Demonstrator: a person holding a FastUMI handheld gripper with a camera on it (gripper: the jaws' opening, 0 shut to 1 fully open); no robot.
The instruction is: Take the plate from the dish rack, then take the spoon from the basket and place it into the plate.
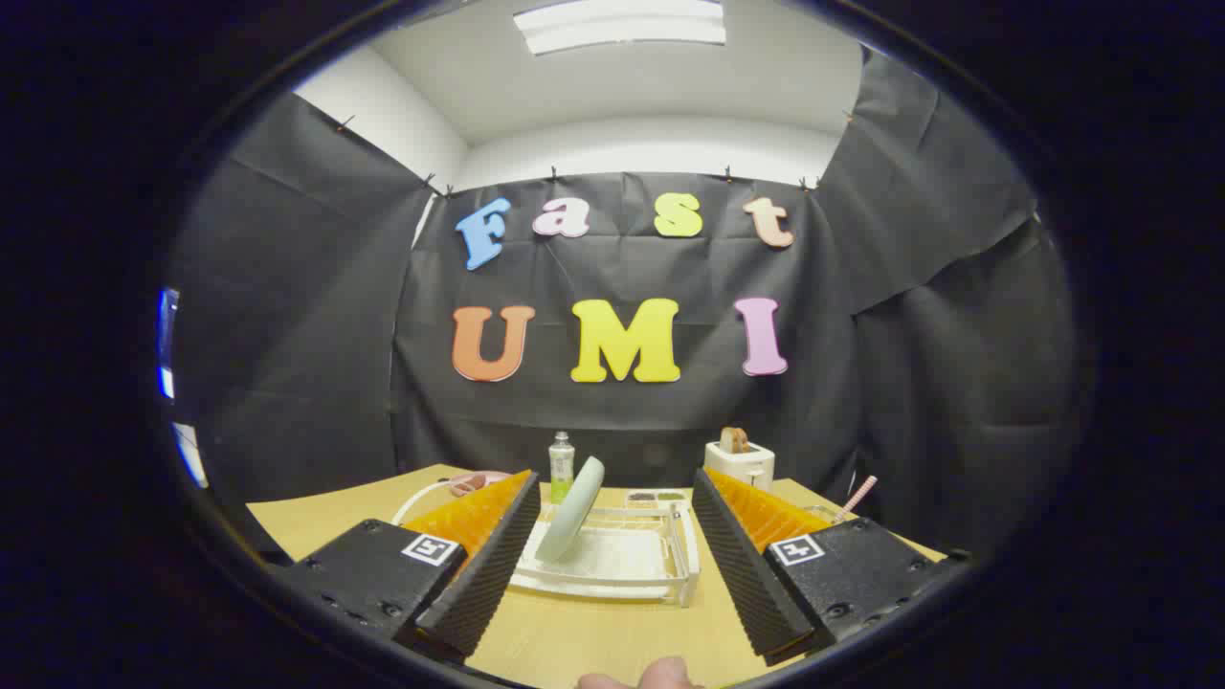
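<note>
My hand-held gripper (pixel 610 565) sits with its 2 fingers spread wide and nothing between them, so the lane straight ahead over the bare surface (pixel 593 641) is free up to the dish rack (pixel 612 560). The rack's front rail stands first in the way; the plate (pixel 570 510) leans tilted in it, toward my left finger, with open rack to its right. Beyond the rack I see a bottle (pixel 561 467) and a toaster (pixel 739 461) against the wall. A pink-striped straw (pixel 857 498) pokes up past my right finger. A fingertip (pixel 665 675) shows just below the gap.
</note>
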